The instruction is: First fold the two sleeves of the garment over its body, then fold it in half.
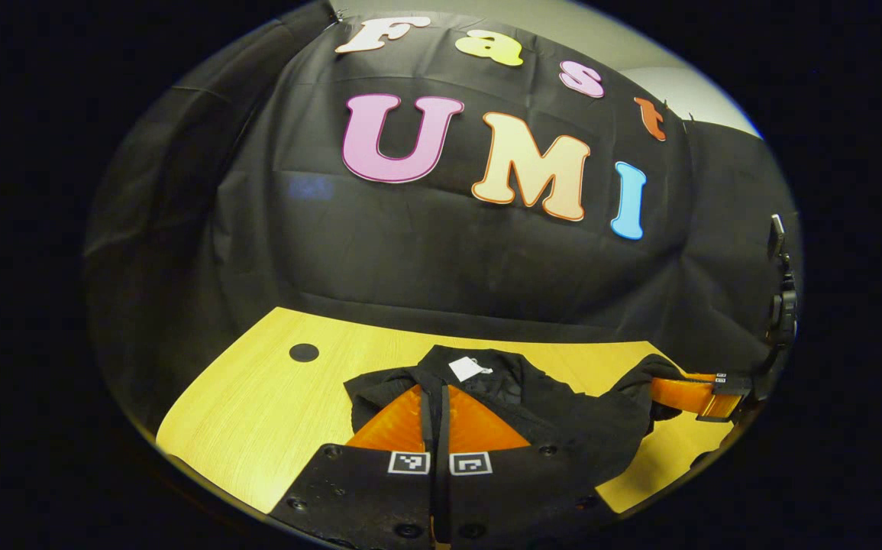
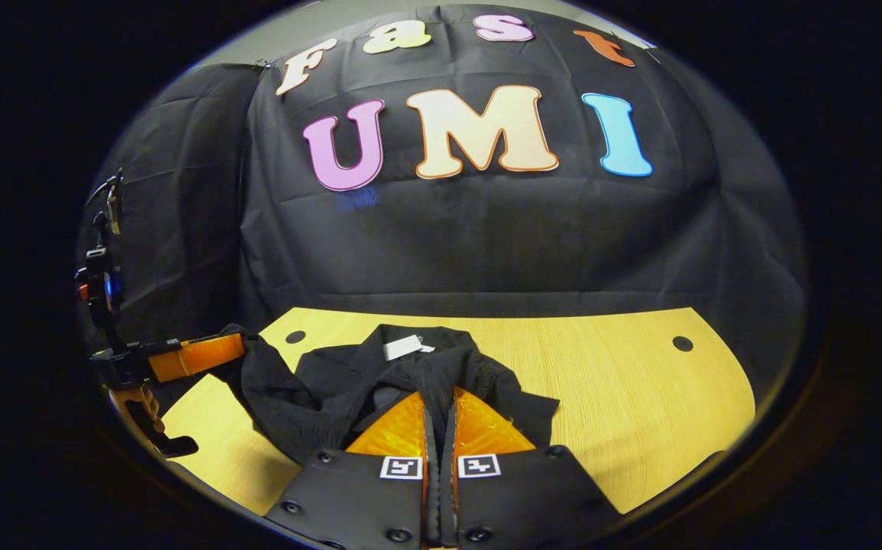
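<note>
The black garment (image 1: pixel 555 416) lies bunched on the yellow table (image 1: pixel 273 397), its collar with a white tag (image 1: pixel 468 369) toward the far wall. My left gripper (image 1: pixel 434 391) is shut on the garment's near edge, with a strip of black cloth pinched between its orange fingers (image 1: pixel 399 424). Farther right, my right gripper (image 1: pixel 658 389) holds a raised fold of cloth. In the right gripper view, the right gripper (image 2: pixel 441 396) is shut on the garment (image 2: pixel 311 397) below the tag (image 2: pixel 402 347). The left gripper (image 2: pixel 238 347) grips the cloth at the left.
The table (image 2: pixel 624 405) has bare wood to the right of the garment and a round black grommet hole (image 2: pixel 683 344) near each far corner, the other hole (image 1: pixel 304 352) at the left. The black cloth wall (image 1: pixel 441 252) closes off the table's far edge.
</note>
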The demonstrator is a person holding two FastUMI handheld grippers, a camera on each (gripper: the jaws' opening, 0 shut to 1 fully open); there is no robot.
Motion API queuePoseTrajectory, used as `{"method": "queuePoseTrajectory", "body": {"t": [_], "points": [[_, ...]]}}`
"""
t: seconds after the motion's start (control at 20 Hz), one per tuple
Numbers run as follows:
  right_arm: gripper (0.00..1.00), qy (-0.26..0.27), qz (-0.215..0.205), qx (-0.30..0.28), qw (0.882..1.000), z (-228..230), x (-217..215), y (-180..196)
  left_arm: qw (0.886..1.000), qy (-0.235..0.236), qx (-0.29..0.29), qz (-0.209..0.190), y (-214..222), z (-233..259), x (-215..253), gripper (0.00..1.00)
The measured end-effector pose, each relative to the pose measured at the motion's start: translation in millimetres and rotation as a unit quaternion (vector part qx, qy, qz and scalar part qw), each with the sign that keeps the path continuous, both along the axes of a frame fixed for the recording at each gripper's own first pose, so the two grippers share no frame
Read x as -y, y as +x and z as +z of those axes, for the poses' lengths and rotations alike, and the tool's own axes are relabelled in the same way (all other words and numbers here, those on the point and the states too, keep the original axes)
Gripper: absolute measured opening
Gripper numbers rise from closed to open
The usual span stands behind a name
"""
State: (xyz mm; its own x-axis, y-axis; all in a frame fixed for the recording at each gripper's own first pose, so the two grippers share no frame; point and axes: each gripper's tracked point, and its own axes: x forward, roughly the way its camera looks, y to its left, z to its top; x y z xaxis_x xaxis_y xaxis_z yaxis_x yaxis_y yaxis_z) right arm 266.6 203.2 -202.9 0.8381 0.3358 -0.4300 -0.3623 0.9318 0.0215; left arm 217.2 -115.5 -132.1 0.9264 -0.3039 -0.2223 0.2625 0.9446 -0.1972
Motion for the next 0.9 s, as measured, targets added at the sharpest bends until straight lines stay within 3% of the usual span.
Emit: {"method": "queuePoseTrajectory", "body": {"t": [0.1,0.45,0.8,0.9], "points": [[0.02,0.013,-0.012,-0.006,1.0,-8,-7,25,1.0,0.004,0.01,-0.003,31,-2,10,0.0],[0.02,-0.015,-0.035,-0.027,0.999,-46,-14,93,1.0,0.016,-0.012,0.006,100,-46,11,0.0],[0.03,0.005,-0.075,-0.058,0.995,-77,-13,118,0.998,0.047,-0.029,0.001,129,-80,16,0.0],[0.08,0.018,-0.084,-0.064,0.994,-79,-13,121,0.998,0.047,-0.028,0.004,133,-83,18,0.0]]}}
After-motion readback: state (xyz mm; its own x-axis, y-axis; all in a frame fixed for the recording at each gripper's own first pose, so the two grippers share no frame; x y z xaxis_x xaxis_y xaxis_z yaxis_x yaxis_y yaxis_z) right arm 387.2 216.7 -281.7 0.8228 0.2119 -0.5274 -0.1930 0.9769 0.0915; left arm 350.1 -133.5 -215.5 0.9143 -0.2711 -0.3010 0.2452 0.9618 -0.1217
